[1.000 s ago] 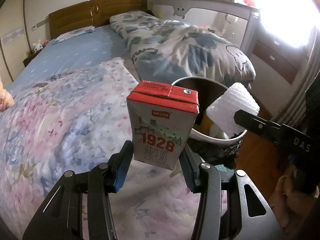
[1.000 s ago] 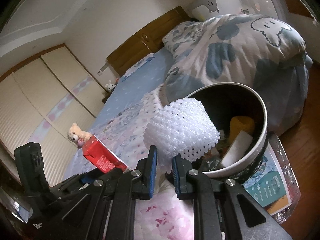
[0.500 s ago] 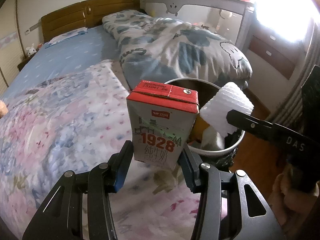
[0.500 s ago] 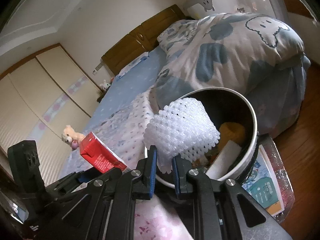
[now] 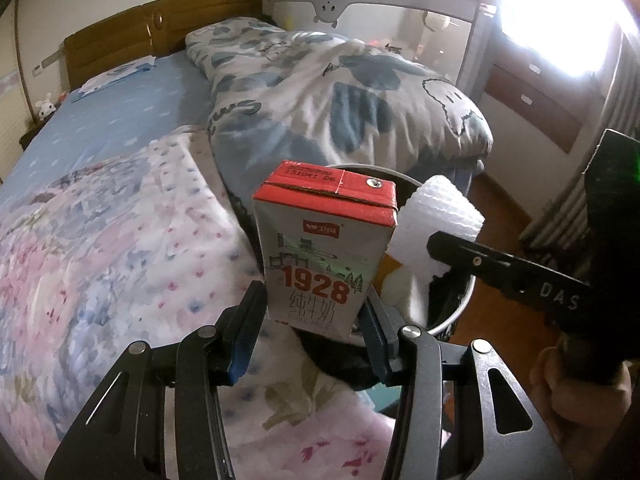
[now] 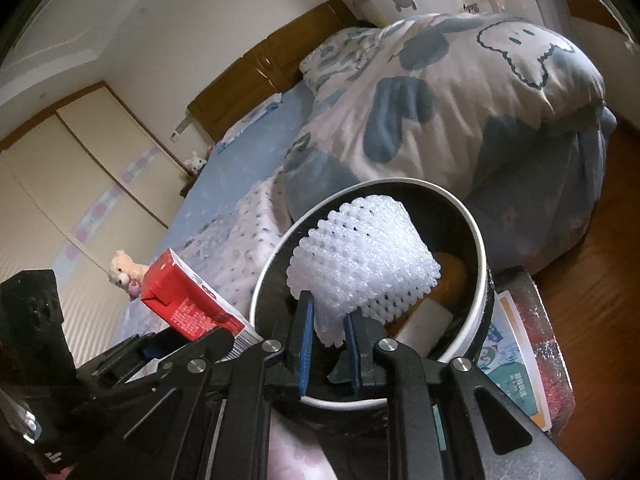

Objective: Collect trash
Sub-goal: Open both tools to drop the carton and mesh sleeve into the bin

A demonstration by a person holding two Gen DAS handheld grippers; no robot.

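Observation:
My left gripper [image 5: 312, 320] is shut on a red-topped milk carton [image 5: 324, 248] marked 1928, held upright just in front of the round trash bin [image 5: 460, 312]. The carton [image 6: 188, 304] also shows at the left of the right wrist view. My right gripper [image 6: 330, 320] is shut on a white foam net sleeve [image 6: 364, 264], which hangs over the mouth of the bin [image 6: 482, 256]. In the left wrist view the foam sleeve [image 5: 436, 220] sits right of the carton, above the bin. Inside the bin lie an orange item [image 6: 452, 280] and a white piece [image 6: 424, 320].
The bed with a floral cover [image 5: 100, 260] runs along the left. A blue-and-white duvet [image 5: 340, 92] is heaped behind the bin. A booklet [image 6: 516, 372] lies under the bin. Wooden floor [image 6: 592, 288] lies to the right, and a hand [image 5: 576, 392] holds the right gripper.
Both grippers have moved closer to the bin. The foam sleeve now hangs over the bin's mouth, and the carton stands nearer to its rim.

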